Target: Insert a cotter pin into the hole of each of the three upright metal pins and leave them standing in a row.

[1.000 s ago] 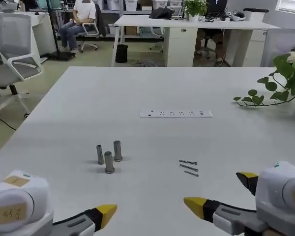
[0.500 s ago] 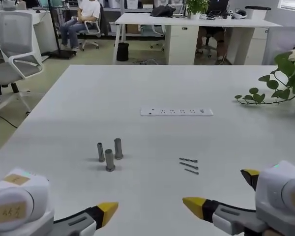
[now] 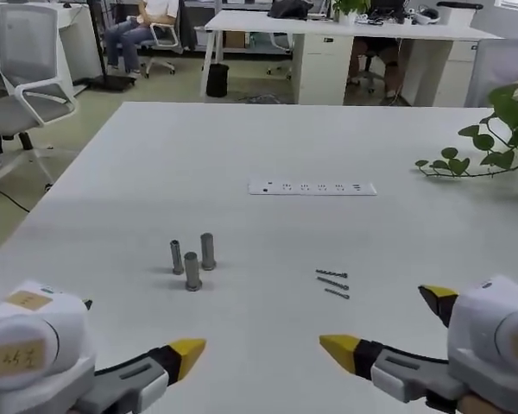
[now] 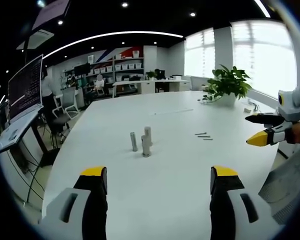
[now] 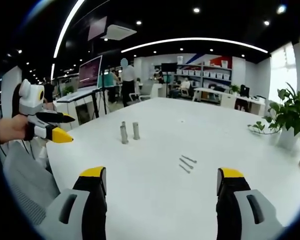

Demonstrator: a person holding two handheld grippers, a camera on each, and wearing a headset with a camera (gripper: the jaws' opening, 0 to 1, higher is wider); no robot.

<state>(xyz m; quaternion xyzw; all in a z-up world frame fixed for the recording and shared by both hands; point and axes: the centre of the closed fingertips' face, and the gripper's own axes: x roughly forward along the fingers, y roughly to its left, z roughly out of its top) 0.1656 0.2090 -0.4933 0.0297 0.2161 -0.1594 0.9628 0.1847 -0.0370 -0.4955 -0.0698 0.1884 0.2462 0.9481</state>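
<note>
Three short grey metal pins [image 3: 192,261] stand upright in a tight cluster left of the table's middle, also seen in the left gripper view [image 4: 143,141] and the right gripper view [image 5: 129,132]. Three thin cotter pins [image 3: 332,283] lie side by side on the table to their right [image 4: 204,135] [image 5: 185,163]. My left gripper [image 4: 159,175] is open and holds nothing, near the front edge at the left [image 3: 177,362]. My right gripper [image 5: 162,175] is open with nothing between its fingers, low at the right [image 3: 386,323], short of the cotter pins.
A white power strip [image 3: 312,187] lies flat beyond the pins on the white table [image 3: 259,138]. A trailing green plant [image 3: 492,138] stands at the right edge. Office chairs [image 3: 26,69] and other desks stand beyond the table, with a seated person at the back.
The head camera has tipped a little, so the whole picture has shifted. The metal pins, the cotter pins and both open grippers keep their places.
</note>
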